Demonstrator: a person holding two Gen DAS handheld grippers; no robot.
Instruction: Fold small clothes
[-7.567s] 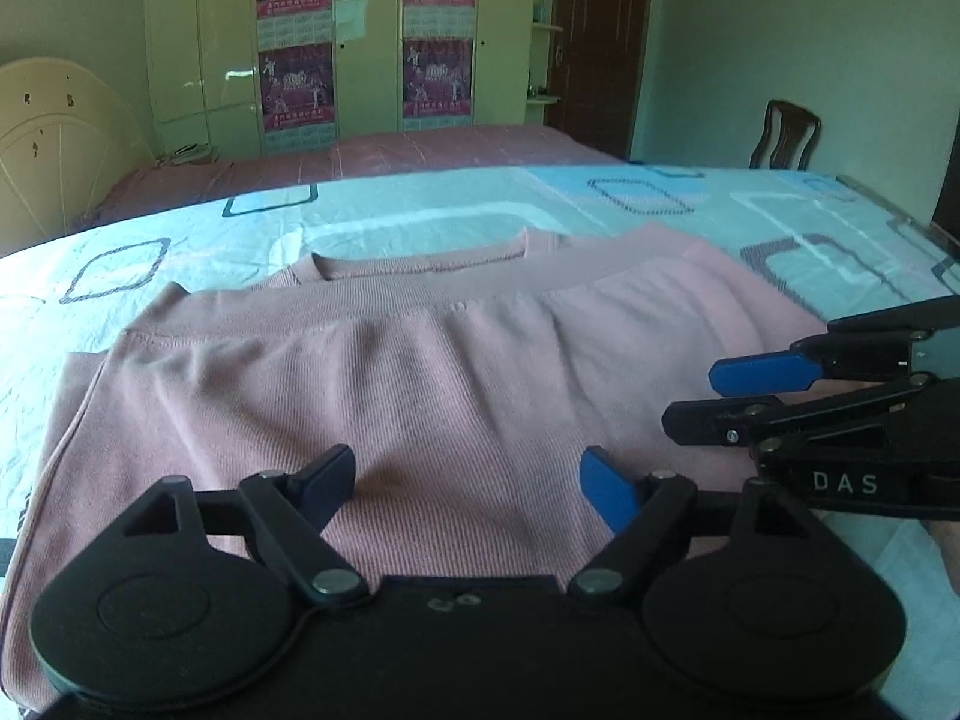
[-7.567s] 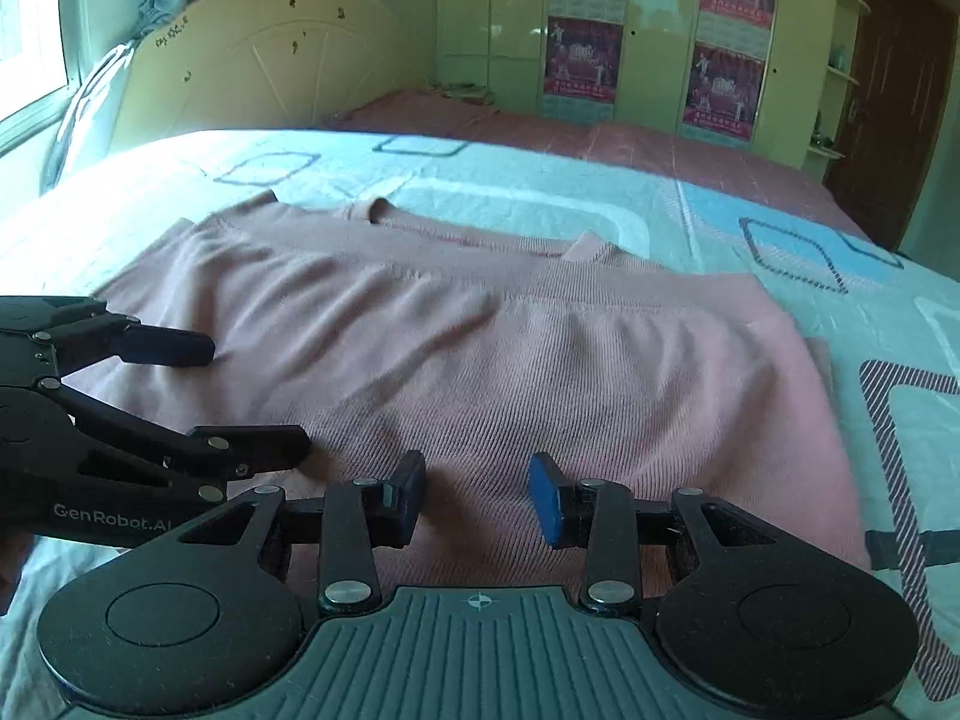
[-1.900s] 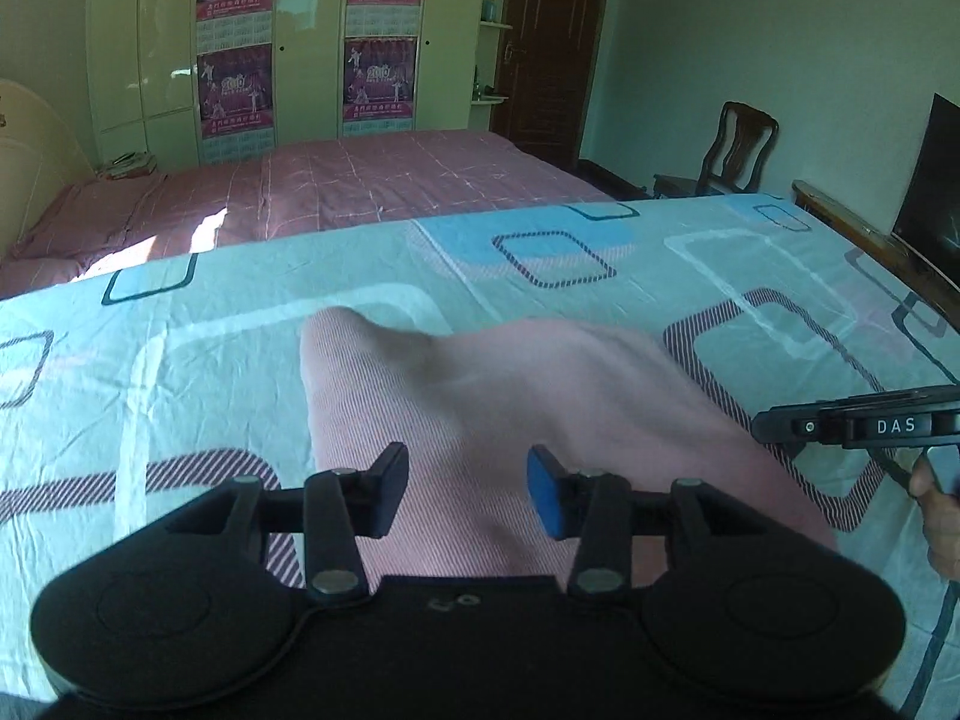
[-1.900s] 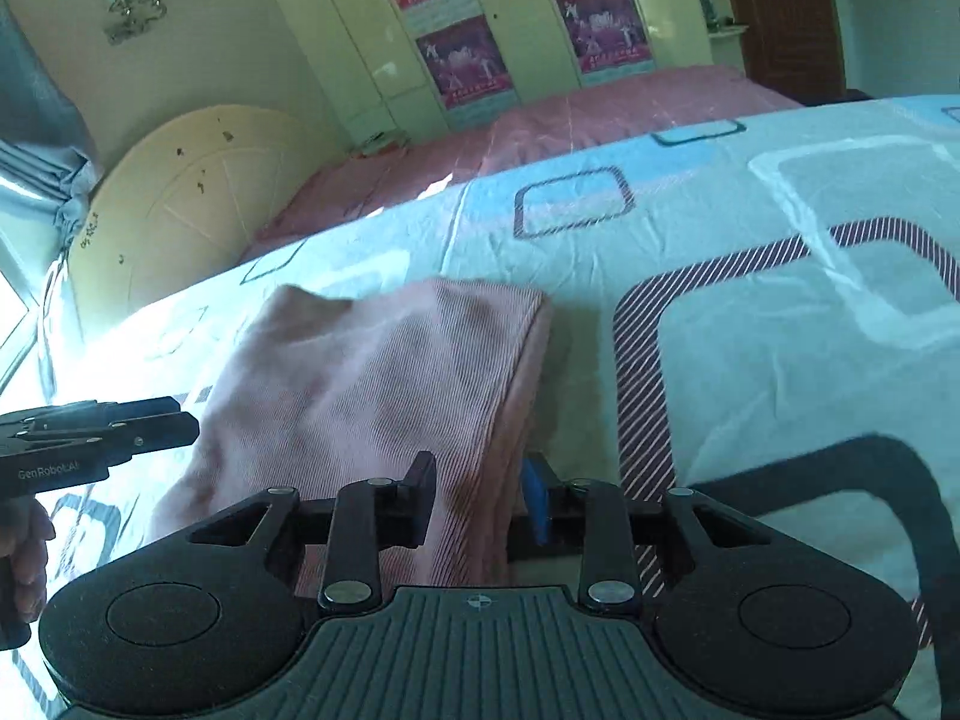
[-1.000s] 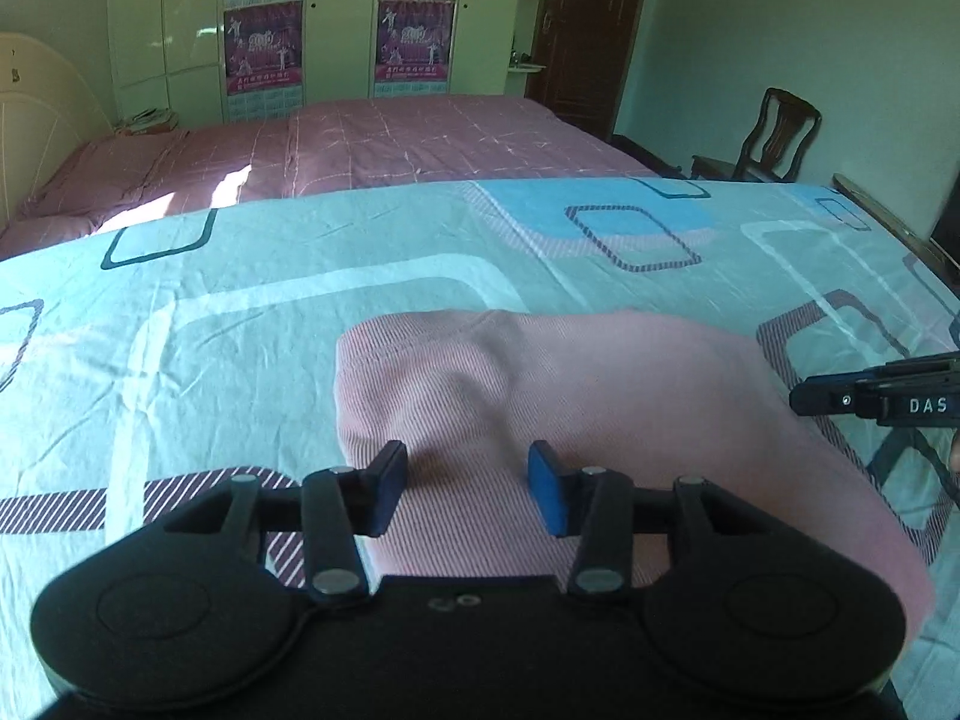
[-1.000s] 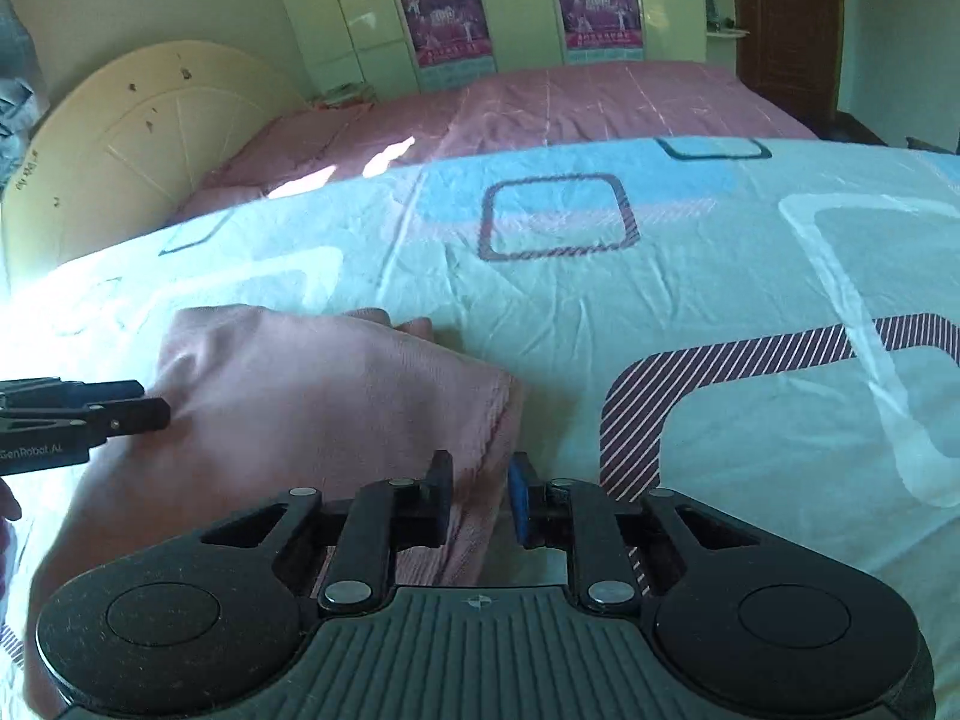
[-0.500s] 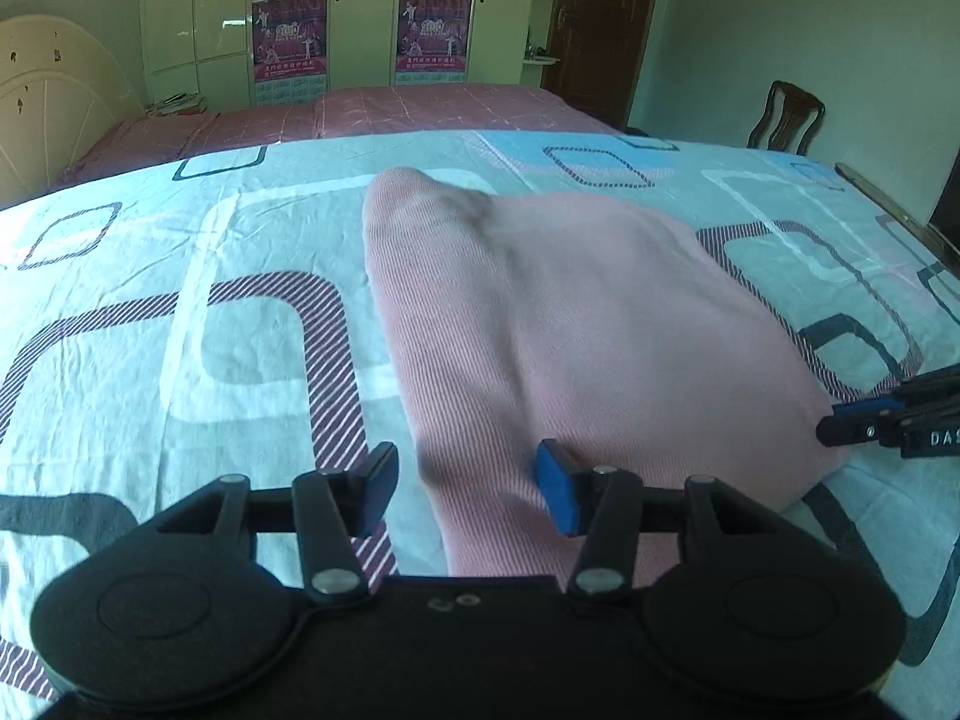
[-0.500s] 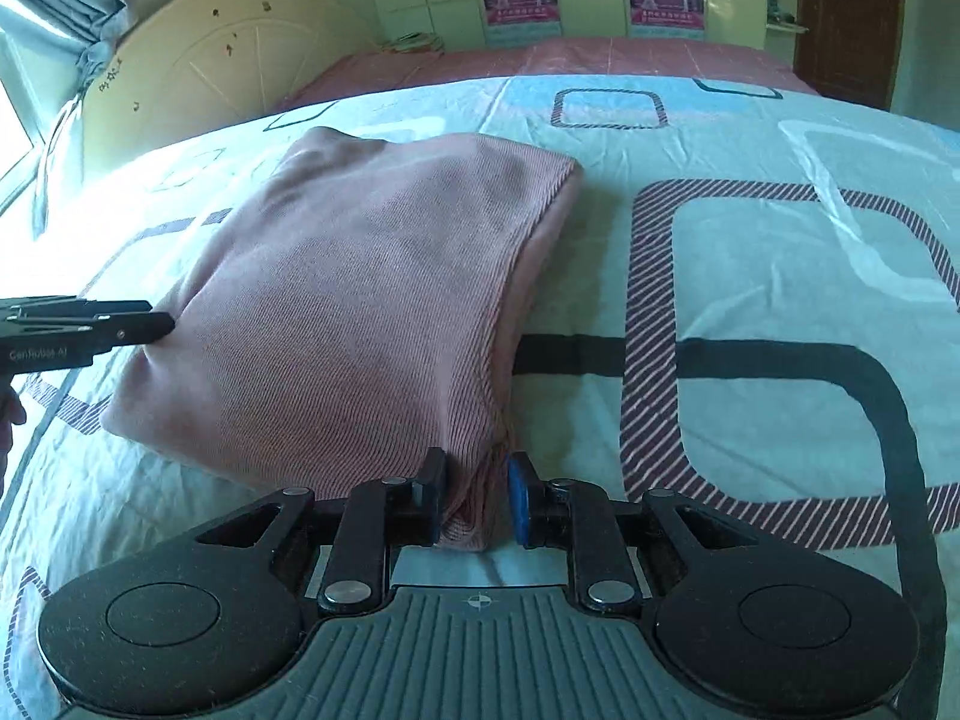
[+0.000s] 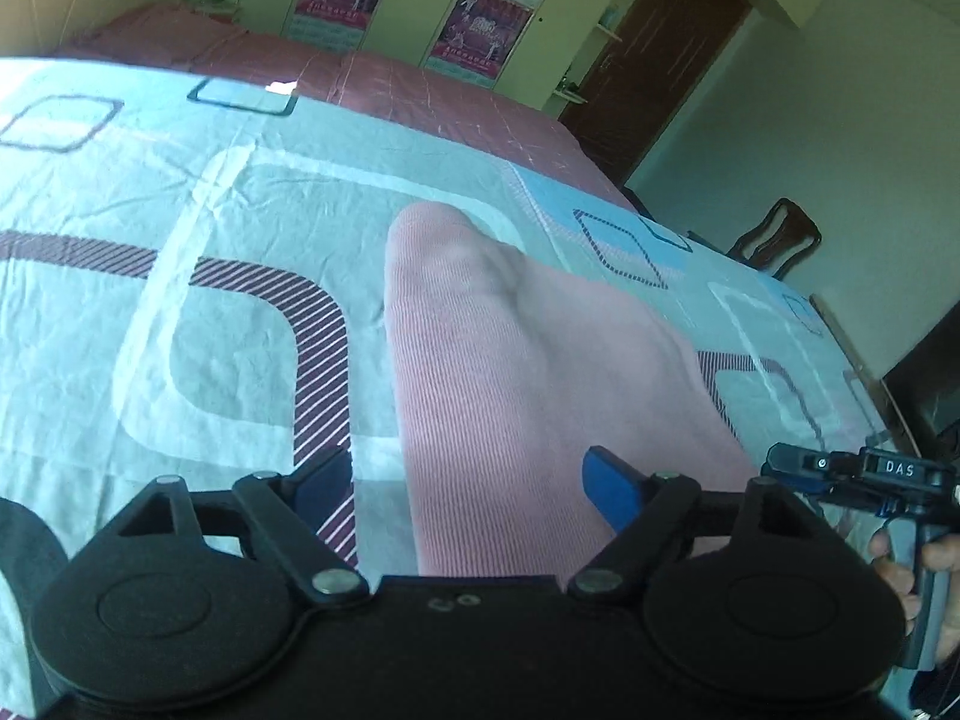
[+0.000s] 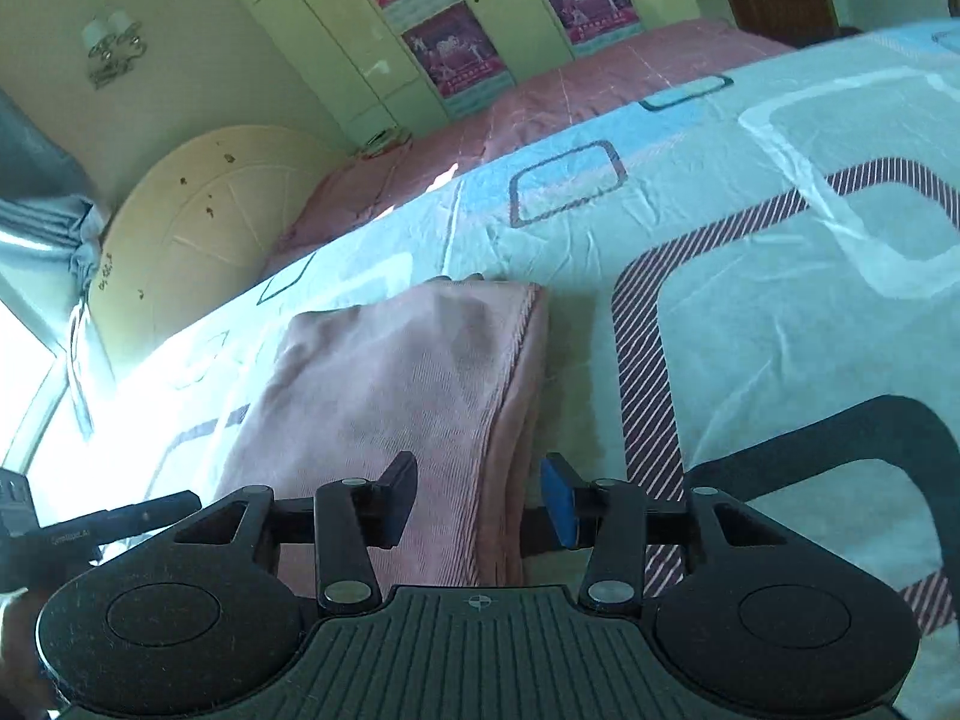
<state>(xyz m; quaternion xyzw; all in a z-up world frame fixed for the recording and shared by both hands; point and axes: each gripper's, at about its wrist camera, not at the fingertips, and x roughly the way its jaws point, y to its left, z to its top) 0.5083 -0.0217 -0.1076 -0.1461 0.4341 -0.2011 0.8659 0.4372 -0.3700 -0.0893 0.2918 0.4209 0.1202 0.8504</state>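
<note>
A folded pink knit garment (image 9: 516, 384) lies flat on the patterned bedsheet (image 9: 228, 312). My left gripper (image 9: 468, 480) hovers over its near left edge, jaws opening wide, with the cloth below them and not pinched. In the right wrist view the same garment (image 10: 414, 396) shows its stacked right edge. My right gripper (image 10: 480, 501) straddles that edge with jaws opening; its pads stand off the cloth. Each gripper appears in the other's view: the right one (image 9: 840, 471) at the garment's right side, the left one (image 10: 114, 519) at the lower left.
The bedsheet (image 10: 750, 312) spreads wide to the right of the garment. A second bed with a pink cover (image 9: 384, 84) lies beyond, then wardrobes with posters (image 10: 450, 42). A wooden chair (image 9: 774, 237) and a dark door (image 9: 654, 54) stand far right. A round headboard (image 10: 204, 222) is at the left.
Both grippers have let go of the garment and opened, the left one widely. Both views have rolled and tilted. The garment now lies released on the sheet.
</note>
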